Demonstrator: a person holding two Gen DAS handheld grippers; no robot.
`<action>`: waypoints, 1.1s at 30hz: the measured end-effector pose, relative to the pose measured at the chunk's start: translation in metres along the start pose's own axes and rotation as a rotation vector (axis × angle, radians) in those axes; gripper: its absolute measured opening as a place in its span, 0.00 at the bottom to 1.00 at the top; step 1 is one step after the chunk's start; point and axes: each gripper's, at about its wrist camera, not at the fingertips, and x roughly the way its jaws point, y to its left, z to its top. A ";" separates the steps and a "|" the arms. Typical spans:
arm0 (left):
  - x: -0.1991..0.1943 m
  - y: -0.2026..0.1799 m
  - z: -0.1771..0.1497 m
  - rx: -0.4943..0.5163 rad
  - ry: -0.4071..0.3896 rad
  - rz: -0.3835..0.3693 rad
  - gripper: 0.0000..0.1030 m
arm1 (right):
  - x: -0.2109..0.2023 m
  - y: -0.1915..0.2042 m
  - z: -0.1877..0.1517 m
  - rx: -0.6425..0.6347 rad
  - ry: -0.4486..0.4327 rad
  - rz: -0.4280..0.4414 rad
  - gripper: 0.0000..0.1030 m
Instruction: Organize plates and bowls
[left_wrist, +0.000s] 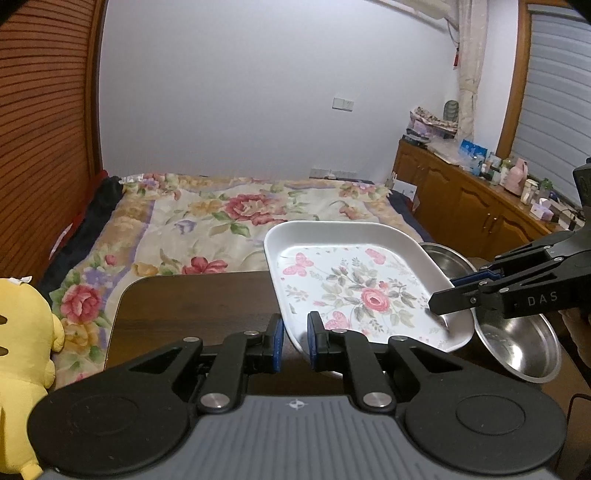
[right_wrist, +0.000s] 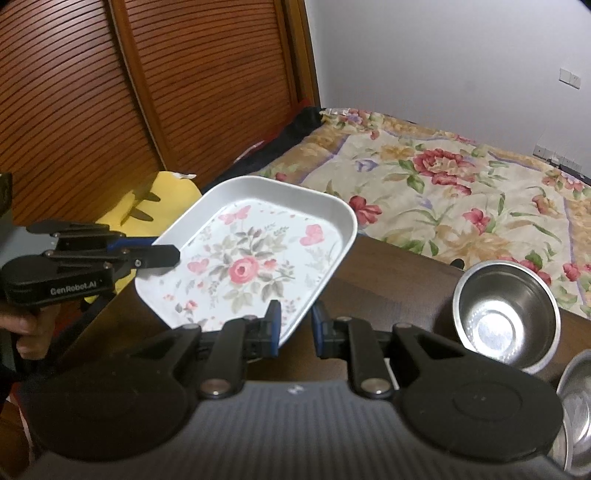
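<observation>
the left gripper (left_wrist: 295, 341) is holding its blue-padded jaws apart on either side of the near rim of the white rectangular plate with the pink rose and butterfly print (left_wrist: 354, 291); whether the pads are touching that rim cannot be told. the right gripper (right_wrist: 294, 330) is sitting the same way at the adjoining edge, jaws parted with the rim between them, not visibly pinching. in the left wrist view its jaws are reaching over the plate's right-hand edge.

from both sets of jaws the plate is stretching straight ahead, its long axis running away from the left jaws and across the right ones, tilted with the far end raised over the dark wooden counter (left_wrist: 192, 306). both hands are about equally near, each at its own edge.

outward to the right of the right jaws, a small stainless steel bowl (right_wrist: 506, 317) is standing on the counter, and a second steel bowl (right_wrist: 580, 413) is lying nearer. the coming move is probably turning on which jaws close first.
</observation>
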 end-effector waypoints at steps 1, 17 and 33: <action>-0.004 -0.002 -0.002 0.002 -0.003 0.000 0.15 | -0.003 0.001 -0.002 0.000 -0.003 0.000 0.19; -0.034 -0.025 -0.058 -0.018 0.033 -0.013 0.15 | -0.023 0.017 -0.061 0.010 0.010 0.023 0.19; -0.063 -0.038 -0.094 -0.025 0.051 -0.015 0.15 | -0.043 0.033 -0.099 -0.006 -0.015 0.065 0.19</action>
